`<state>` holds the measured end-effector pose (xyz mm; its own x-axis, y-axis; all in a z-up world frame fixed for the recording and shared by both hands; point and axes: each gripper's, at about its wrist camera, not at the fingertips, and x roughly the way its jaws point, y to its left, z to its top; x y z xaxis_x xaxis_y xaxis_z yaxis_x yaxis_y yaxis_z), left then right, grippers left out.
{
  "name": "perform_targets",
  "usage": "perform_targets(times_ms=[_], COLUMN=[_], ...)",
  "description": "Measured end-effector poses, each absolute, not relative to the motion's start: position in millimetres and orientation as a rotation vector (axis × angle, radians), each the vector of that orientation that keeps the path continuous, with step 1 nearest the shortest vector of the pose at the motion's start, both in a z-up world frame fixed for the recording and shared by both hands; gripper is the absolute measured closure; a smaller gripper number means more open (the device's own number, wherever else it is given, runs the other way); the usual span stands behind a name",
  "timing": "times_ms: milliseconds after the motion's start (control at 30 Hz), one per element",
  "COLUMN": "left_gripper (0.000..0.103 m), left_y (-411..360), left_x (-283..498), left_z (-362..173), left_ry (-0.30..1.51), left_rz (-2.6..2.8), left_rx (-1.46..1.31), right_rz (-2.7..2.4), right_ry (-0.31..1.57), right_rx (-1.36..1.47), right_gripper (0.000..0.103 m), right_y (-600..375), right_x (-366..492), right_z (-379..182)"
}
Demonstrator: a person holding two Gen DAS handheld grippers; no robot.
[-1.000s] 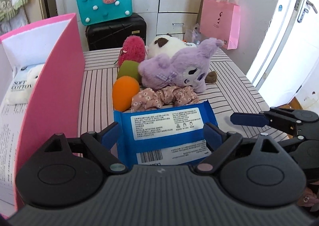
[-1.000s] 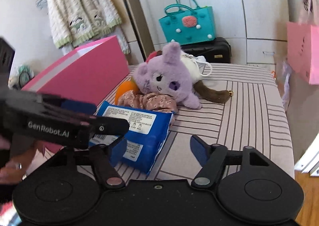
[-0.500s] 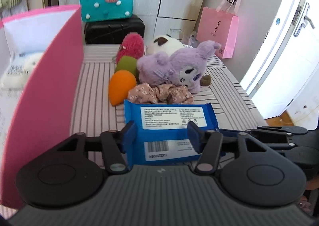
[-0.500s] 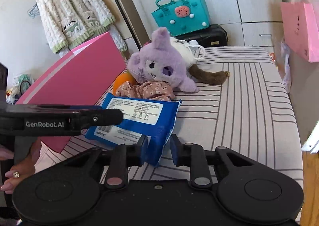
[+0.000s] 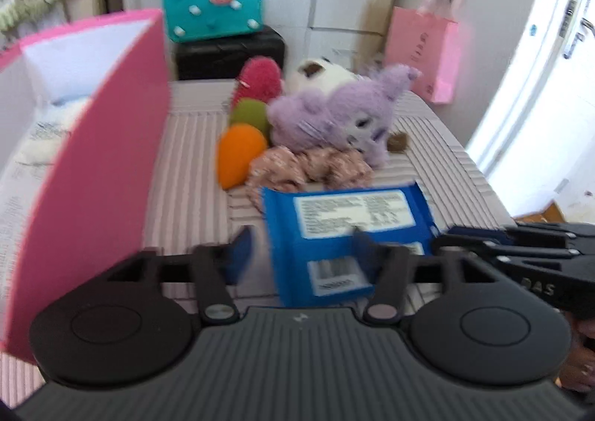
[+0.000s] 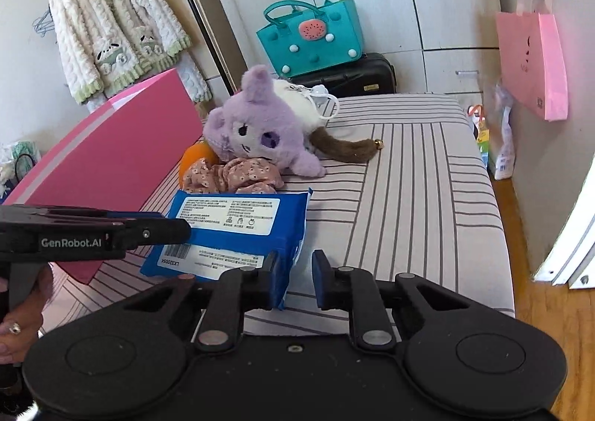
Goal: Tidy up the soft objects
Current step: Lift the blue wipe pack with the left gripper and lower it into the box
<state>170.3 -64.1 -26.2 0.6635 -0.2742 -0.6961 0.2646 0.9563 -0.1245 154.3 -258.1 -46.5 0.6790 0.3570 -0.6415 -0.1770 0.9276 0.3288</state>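
A blue wipes pack [image 5: 346, 231] [image 6: 238, 231] lies on the striped table. My left gripper [image 5: 301, 253] is open; its right finger overlaps the pack and its left finger stands clear of it. My right gripper [image 6: 293, 272] is partly open at the pack's right corner, its left finger against the wrapper. Behind the pack lie a floral scrunchie [image 5: 308, 168] [image 6: 230, 175], a purple plush [image 5: 334, 116] [image 6: 256, 131], an orange ball [image 5: 238, 153], a green ball [image 5: 249, 114], a red plush [image 5: 258, 79] and a white plush [image 5: 316, 75].
A pink box [image 5: 93, 168] [image 6: 108, 164] stands open on the left with a white pack [image 5: 44, 131] inside. A teal bag [image 5: 212, 4] on a black case [image 5: 230, 52] and a pink paper bag [image 5: 424, 52] stand behind the table [image 6: 409, 175]. The floor drops off at right.
Both grippers have opened from around the blue pack. The left gripper has shifted left, so the pack now sits to the right between and past its fingers. The left view is motion-blurred.
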Motion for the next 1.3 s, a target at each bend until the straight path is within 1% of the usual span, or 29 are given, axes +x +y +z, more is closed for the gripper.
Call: perform_targets(times_ms=[67,200,300,433,633,733,900,1033,1233,1300], left_gripper=[0.035,0.035,0.039,0.059,0.071,0.073,0.074,0.073,0.073,0.073], left_y=[-59.2,-51.9,-50.0,-53.7,-59.0,-63.8,-76.5,-75.8,-73.7,-70.9], left_x=[169.1,177.1,180.8,179.7,172.3,167.3,157.1,152.3,140.1,136.8], left_z=[-23.9,-30.0,-37.5,-46.8,-49.8,-47.7,-43.5,-36.3,-22.3,-16.7], left_ry=[0.777,0.824,0.856,0.842,0.798,0.779,0.756,0.766,0.763,0.776], left_rz=[-0.300,-0.305,-0.350,-0.406,-0.401,-0.387,-0.358,-0.381,-0.418,-0.437], left_rx=[-0.032,-0.064,-0.111,-0.134,-0.133,-0.100,-0.029,-0.032,-0.013,-0.023], right_rz=[0.301,0.331,0.356,0.363,0.378,0.375,0.385,0.381,0.391,0.389], right_ry=[0.773,0.784,0.796,0.799,0.782,0.769,0.754,0.764,0.772,0.778], right_rx=[0.262,0.333,0.386,0.397,0.342,0.329,0.328,0.332,0.338,0.314], right_gripper=[0.078,0.078,0.077,0.076,0.075,0.075,0.075,0.071,0.069,0.067], right_y=[-260.9,-267.7,-272.1,-270.7,-259.7,-257.1,-254.2,-254.3,-254.9,-252.6], right_x=[154.9,156.6,160.4,163.1,161.5,159.8,158.0,156.8,148.7,144.8], right_z=[-47.9,-52.7,-55.5,-57.4,-57.0,-57.1,-57.4,-54.6,-42.9,-36.0])
